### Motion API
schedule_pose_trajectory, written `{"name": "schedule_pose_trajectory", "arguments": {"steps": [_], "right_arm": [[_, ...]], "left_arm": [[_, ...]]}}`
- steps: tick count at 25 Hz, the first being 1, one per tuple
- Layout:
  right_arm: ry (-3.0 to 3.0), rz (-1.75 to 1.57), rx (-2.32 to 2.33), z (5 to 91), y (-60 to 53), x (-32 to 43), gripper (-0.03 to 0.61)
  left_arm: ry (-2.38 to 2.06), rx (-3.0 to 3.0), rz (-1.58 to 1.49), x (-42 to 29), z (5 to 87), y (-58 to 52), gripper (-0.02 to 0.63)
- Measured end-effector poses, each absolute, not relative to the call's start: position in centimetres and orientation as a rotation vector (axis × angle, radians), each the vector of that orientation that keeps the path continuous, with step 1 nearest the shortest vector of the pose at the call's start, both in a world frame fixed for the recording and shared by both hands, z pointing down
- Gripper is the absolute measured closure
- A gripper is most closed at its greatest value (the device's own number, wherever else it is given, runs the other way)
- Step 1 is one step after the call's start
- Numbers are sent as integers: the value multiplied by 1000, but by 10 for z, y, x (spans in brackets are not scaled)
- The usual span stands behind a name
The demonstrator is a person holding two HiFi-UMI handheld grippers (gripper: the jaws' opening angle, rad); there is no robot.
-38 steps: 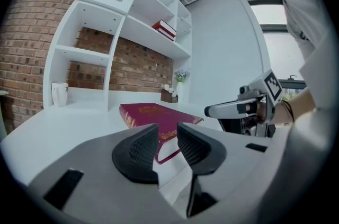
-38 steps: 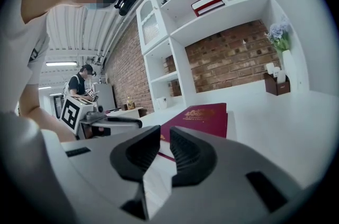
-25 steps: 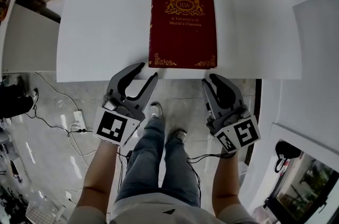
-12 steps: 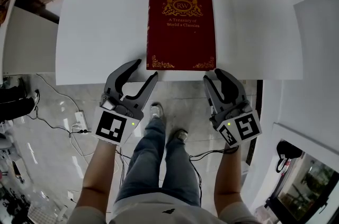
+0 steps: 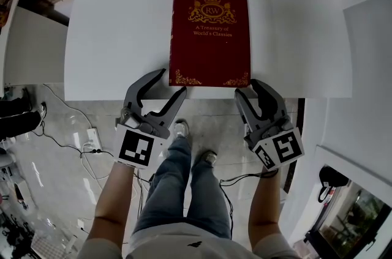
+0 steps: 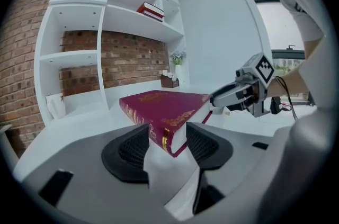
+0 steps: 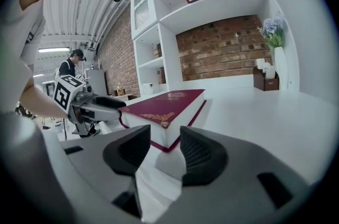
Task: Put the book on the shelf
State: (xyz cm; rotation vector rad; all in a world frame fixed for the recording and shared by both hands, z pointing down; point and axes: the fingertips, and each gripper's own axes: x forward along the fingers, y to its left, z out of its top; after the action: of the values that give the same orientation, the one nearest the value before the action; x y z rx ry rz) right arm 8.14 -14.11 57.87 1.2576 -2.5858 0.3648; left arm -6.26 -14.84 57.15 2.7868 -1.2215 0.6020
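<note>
1. Your dark red hardcover book with gold ornament lies flat, cover up, on the white table. Its near end is close to the table edge in front of you.
2. Your left claw sits at the book's near left corner. Its jaws have just been opening and now stand wide apart, with the corner in line with the gap and no pad pressing on it.
3. Your right claw sits at the near right corner, its jaws likewise just opened and gripping nothing.
4. The white shelf unit stands beyond the table, with stacked books lying on an upper board.
</note>
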Motion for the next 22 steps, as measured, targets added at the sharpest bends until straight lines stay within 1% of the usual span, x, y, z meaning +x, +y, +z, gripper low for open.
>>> {"name": "schedule_pose_trajectory", "arguments": {"steps": [12, 22], "right_arm": [[-2519, 278, 1112, 577, -147, 71, 405], [-2489, 281, 1102, 579, -153, 68, 399]], "left_arm": [[-1205, 2771, 735, -56, 582, -153, 396], [-1182, 2728, 724, -57, 585, -155, 401]]}}
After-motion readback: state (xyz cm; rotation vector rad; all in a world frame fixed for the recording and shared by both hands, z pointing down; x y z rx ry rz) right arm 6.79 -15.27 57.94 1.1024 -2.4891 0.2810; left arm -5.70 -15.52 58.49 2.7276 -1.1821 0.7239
